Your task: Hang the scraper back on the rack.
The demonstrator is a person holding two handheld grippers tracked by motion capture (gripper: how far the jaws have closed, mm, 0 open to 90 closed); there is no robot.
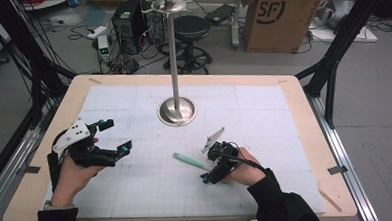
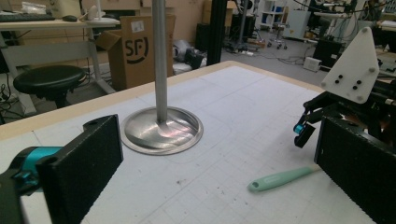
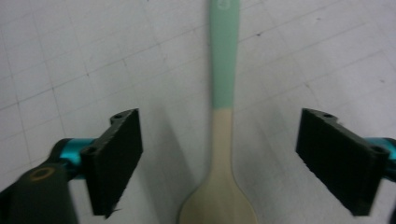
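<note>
The mint-green-handled wooden spoon [image 3: 221, 140] lies lengthwise between the right tongs' [image 3: 219, 165] open jaws, handle pointing away, while the left tongs [image 1: 116, 135], also open, hover well apart.

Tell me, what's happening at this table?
A person holds a gripper in each hand. The right gripper hangs over a spoon with a green handle that lies flat on the table; its fingers stand open on either side, not touching it. The left gripper waits open, off to the side. A metal stand is behind.
</note>
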